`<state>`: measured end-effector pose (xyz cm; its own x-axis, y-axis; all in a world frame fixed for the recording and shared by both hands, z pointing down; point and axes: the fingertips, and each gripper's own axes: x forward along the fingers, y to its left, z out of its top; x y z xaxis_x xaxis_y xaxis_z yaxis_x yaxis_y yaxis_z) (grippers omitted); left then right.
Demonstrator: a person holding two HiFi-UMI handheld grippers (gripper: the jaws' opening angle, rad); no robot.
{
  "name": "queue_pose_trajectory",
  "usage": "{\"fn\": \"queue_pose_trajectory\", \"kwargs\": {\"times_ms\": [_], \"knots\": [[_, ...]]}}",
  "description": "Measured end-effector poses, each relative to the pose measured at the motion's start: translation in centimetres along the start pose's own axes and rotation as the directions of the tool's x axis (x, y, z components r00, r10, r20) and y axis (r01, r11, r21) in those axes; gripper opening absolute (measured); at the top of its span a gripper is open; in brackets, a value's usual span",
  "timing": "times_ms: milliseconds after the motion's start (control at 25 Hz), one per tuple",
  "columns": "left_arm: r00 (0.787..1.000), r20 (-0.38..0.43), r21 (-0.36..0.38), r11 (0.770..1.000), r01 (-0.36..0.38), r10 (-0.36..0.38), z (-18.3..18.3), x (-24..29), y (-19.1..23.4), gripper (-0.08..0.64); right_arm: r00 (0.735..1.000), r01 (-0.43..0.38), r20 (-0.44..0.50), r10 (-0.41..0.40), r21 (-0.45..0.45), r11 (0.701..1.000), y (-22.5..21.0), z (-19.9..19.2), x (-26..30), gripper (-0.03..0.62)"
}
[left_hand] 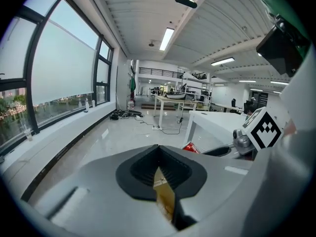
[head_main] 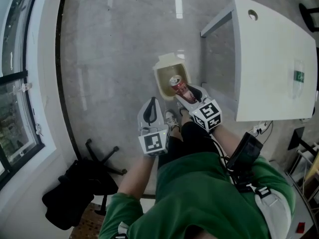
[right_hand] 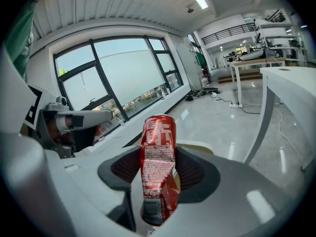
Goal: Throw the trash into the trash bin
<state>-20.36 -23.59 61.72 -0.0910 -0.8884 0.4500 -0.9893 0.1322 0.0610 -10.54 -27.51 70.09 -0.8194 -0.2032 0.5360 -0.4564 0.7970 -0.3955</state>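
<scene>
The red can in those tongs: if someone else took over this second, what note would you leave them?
Right tongs: shut on the dented red soda can, held above the open trash bin on the floor.
Left tongs: shut, holding nothing, near the bin.
Done: the can is gripped and at the bin.
Left: open the right tongs so the can drops in.

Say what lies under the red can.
The open trash bin, its beige inner wall showing. The can and right gripper cover part of its floor; contents can't be seen.
</scene>
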Motion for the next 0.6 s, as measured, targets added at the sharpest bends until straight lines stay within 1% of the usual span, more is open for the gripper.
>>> {"fn": "queue_pose_trajectory", "kwargs": {"times_ms": [160,280,600], "knots": [[0.997,-0.068,-0.021,0.999,-0.028,0.027,-3.3,0.9,1.0,0.005,0.998,-0.008,-0.059,0.009,0.018,1.0,-0.8,-3.0,2.2,0.224],[0.993,-0.112,-0.014,1.0,-0.026,0.024,-5.4,2.1,1.4,0.005,0.996,-0.006,-0.093,0.008,0.026,1.0,-1.9,-5.0,4.3,0.224],[0.988,-0.15,-0.035,0.998,-0.05,0.044,-10.3,4.8,2.2,0.005,0.983,0.013,-0.182,-0.006,0.036,0.999,-5.3,-10.4,9.1,0.222]]}}
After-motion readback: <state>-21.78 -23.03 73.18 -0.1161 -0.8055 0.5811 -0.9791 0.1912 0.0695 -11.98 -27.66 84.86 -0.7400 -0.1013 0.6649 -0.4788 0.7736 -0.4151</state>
